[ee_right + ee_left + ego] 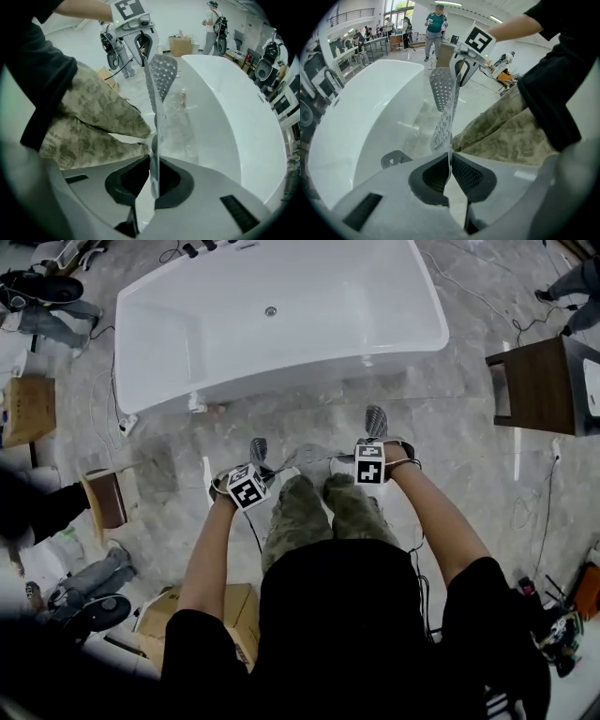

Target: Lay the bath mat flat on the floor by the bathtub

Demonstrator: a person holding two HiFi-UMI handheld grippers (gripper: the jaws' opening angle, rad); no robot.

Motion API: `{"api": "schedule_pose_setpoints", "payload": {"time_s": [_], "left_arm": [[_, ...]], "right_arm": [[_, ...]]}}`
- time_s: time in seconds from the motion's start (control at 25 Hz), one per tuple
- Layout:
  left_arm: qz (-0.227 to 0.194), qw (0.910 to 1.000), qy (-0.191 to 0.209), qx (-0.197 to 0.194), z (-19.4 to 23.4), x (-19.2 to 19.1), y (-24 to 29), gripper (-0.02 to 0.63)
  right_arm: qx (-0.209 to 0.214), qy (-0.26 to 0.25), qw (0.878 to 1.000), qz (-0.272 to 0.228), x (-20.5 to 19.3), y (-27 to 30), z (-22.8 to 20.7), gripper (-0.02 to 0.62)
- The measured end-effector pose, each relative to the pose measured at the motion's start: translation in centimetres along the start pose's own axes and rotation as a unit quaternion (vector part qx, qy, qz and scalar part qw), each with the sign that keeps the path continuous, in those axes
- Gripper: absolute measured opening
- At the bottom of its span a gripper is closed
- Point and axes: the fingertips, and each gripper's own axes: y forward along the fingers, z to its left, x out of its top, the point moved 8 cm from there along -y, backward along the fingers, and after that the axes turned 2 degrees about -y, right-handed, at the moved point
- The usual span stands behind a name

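Floor tiles [469, 442] in a grey marble pattern fill the head view, and a white bathtub [281, 315] lies across the upper middle of the frame, its drain [271, 310] showing in the basin. At the bottom centre, a person in a black top and camouflage trousers [319, 512] leans forward with both arms stretched toward the tub. A dark wooden side table [534, 385] stands at the right edge, well apart from the tub, and a cardboard box [234, 610] sits at the lower left beside the person. The bath mat [314, 460] — clear plastic dotted with rows of small holes — hangs between the two grippers in front of the person's knees, over the strip of tiles just below the tub's near wall; whether its lower edge touches the tiles cannot be told. The left gripper [260, 448], left of centre, has its jaws closed on one end of the mat: in the left gripper view the thin sheet runs edge-on out from between the dark pads [466, 176]. The right gripper [375, 418], right of centre, is likewise pinched on the other end — in the right gripper view the mat rises edge-on from its pads [171, 183].
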Motion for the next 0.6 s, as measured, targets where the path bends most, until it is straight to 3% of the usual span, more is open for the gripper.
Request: {"api": "schedule_pose_setpoints", "payload": {"time_s": [0.28,0.6], "left_arm": [[-0.008,0.9999,0.006,-0.008,3.4,-2.0,2.0,0.031],[-0.021,0.9994,0.004,-0.029,5.3,-4.8,6.2,0.031]], "right_arm": [[-0.005,0.035,0.999,0.024,1.5,2.3,-1.0,0.026],[-0.019,0.126,0.991,0.036,2.1,7.0,-2.1,0.026]]}}
